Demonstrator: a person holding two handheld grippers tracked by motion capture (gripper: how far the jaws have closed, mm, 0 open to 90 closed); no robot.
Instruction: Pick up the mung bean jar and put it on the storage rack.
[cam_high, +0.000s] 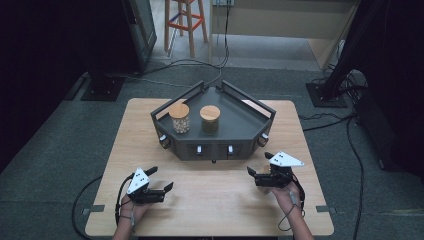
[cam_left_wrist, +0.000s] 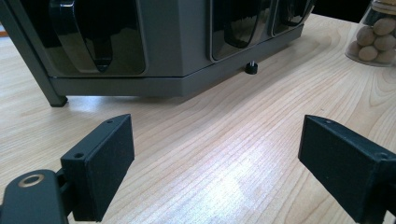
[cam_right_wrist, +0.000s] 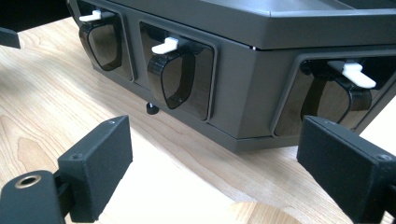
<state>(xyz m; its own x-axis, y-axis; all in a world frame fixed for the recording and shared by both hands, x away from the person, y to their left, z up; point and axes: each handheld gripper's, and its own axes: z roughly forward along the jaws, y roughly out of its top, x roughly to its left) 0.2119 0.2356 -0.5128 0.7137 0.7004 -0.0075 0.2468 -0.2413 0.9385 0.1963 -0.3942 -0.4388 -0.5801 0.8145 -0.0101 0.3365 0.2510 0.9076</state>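
Your left gripper (cam_high: 161, 178) and right gripper (cam_high: 260, 164) both had jaws wide and empty, resting near the grey tray (cam_high: 240, 131) at the desk's (cam_high: 210, 205) middle. Bumping its front could have toppled the two jars (cam_high: 180, 118) upon it.

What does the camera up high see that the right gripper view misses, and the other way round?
High view: a jar of pale balls and a darker jar, both with wooden lids, on top of the grey stand; a wooden stool behind the table; and the left claw, open. Right gripper view: shiny dark curved scoops under white levers, up close. Both: the grey stand, the wooden table and the open right claw.
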